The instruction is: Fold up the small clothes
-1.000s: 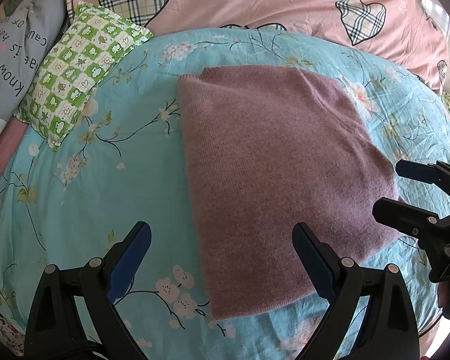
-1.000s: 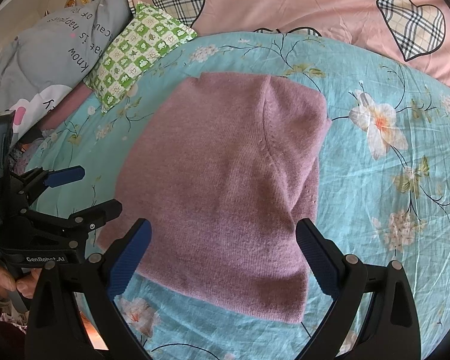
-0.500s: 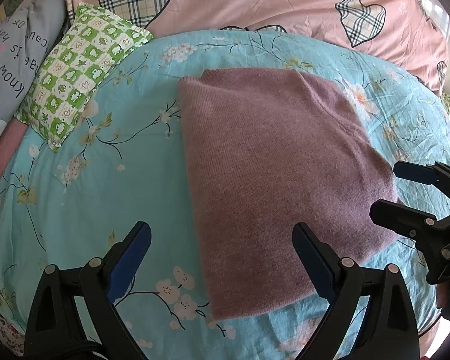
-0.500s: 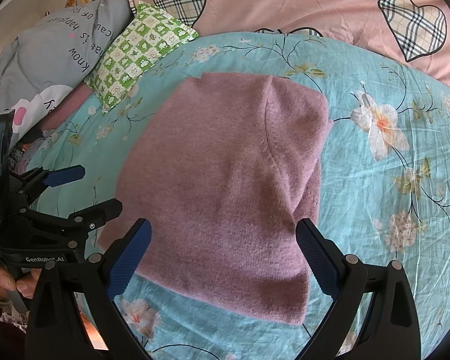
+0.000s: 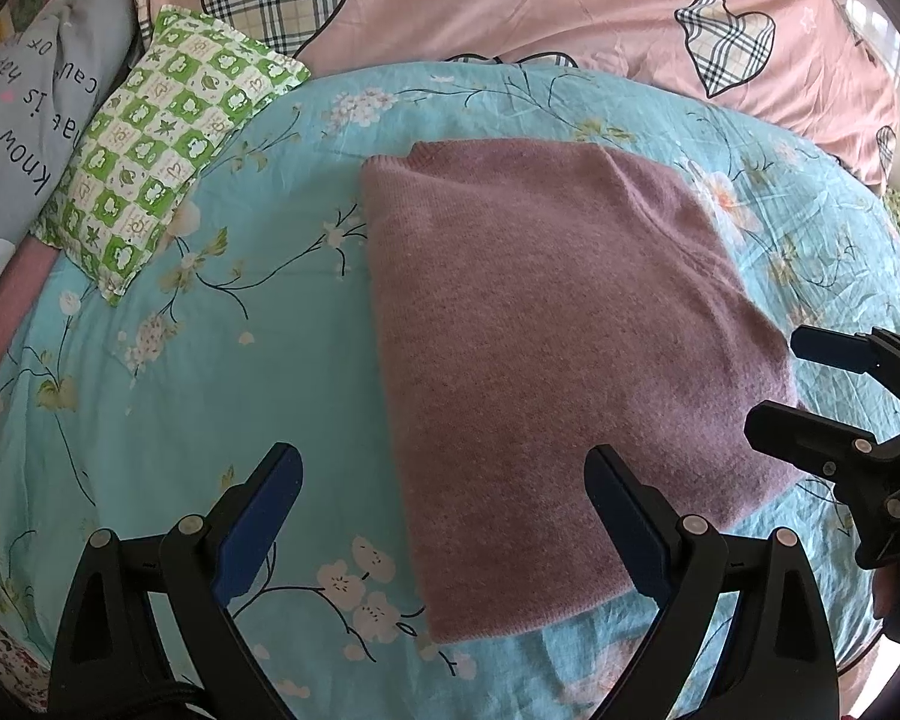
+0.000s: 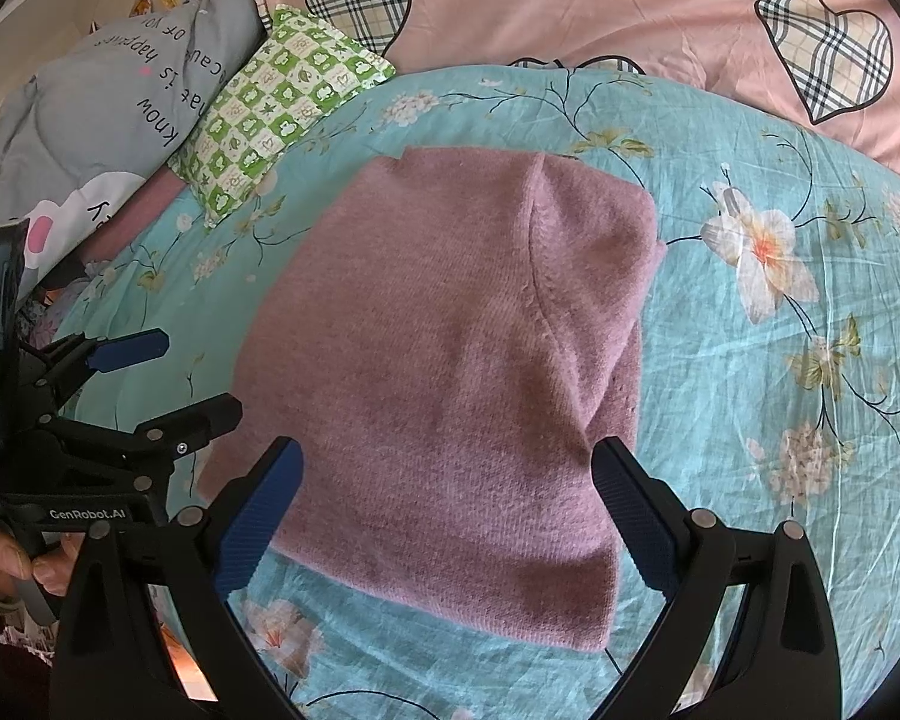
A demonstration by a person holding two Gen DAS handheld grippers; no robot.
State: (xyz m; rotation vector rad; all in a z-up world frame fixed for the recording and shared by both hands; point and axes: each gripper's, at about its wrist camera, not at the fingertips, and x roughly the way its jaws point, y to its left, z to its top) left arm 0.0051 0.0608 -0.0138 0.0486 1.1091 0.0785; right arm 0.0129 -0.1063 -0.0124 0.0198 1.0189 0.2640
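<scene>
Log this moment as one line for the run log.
left claw: open, empty | right claw: open, empty | mauve sweater: folded, flat on floral sheet

We see bare turquoise floral bedsheet [image 5: 180, 396] left of the folded mauve knit sweater [image 5: 546, 360] — only the green checked pillow [image 5: 162, 156] crowds the far-left corner.

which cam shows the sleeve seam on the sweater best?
Right wrist. The seam runs down the middle of the sweater, clear and near the centre of view. In the left wrist view it shows only as a faint ridge toward the far right corner.
</scene>
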